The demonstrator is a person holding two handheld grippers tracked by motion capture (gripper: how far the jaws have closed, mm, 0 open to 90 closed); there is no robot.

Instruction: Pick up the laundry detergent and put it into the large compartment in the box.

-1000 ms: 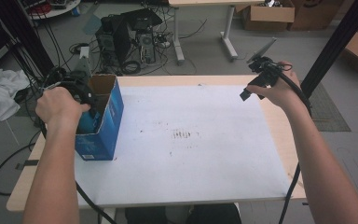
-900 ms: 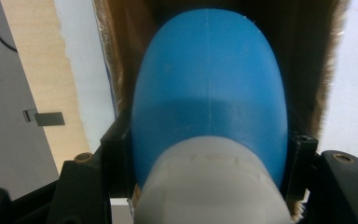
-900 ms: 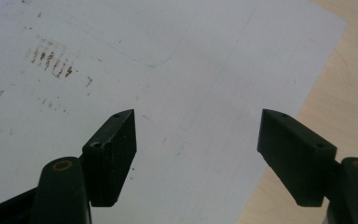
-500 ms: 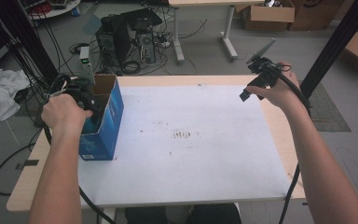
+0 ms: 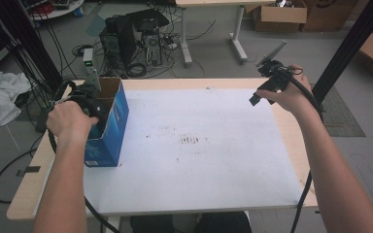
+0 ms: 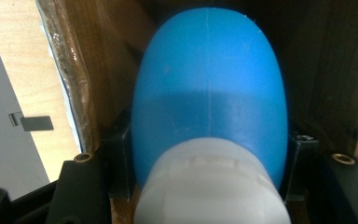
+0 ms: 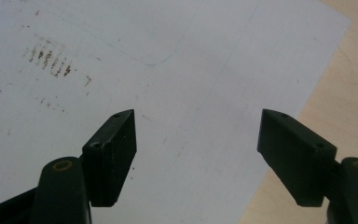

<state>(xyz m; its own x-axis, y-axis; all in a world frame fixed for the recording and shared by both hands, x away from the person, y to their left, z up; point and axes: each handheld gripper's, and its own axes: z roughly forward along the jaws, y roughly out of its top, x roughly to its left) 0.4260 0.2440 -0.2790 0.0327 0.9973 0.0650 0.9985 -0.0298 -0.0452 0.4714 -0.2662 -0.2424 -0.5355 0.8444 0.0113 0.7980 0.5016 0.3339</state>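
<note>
Worktop (image 5: 199,145) carries a blue box (image 5: 108,131) at its left edge. Left gripper (image 5: 90,99) is inside the box, clamped on a blue bottle (image 6: 209,93), prob. to lift it out. Right gripper (image 7: 196,154), jaws apart, waits over the far right corner.

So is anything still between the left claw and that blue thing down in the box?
No. In the left gripper view the left claw is already shut on the blue object with the white end, jaws pressed to its sides, inside the blue cardboard box. The box walls stand close around it.
</note>
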